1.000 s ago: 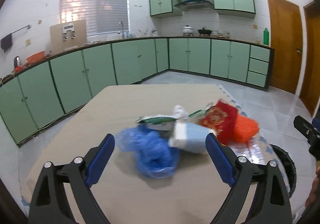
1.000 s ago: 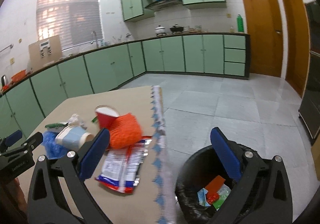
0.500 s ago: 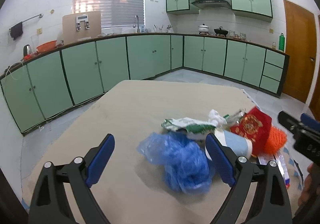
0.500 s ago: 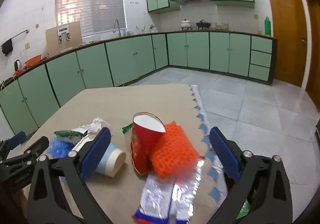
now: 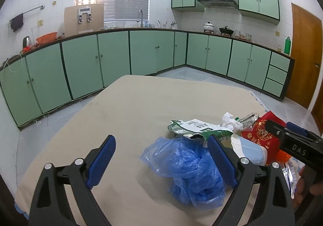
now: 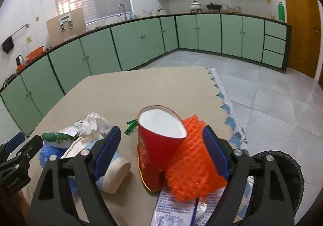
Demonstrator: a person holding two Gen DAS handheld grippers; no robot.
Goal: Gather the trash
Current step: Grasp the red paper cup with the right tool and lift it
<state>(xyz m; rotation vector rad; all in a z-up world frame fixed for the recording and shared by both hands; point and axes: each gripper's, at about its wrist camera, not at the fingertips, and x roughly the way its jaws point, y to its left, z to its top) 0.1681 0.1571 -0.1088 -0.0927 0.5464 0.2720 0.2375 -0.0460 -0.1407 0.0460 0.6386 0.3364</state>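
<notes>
On the tabletop (image 6: 113,92), a red paper cup (image 6: 159,145) is leaning against an orange mesh sponge (image 6: 193,167), both sitting between the right claw's (image 6: 161,151) blue pads, which have just been narrowing but are not yet touching either. The left claw (image 5: 161,162) is standing open, a crumpled blue plastic bag (image 5: 187,167) lying between its fingers, unpinched.
</notes>
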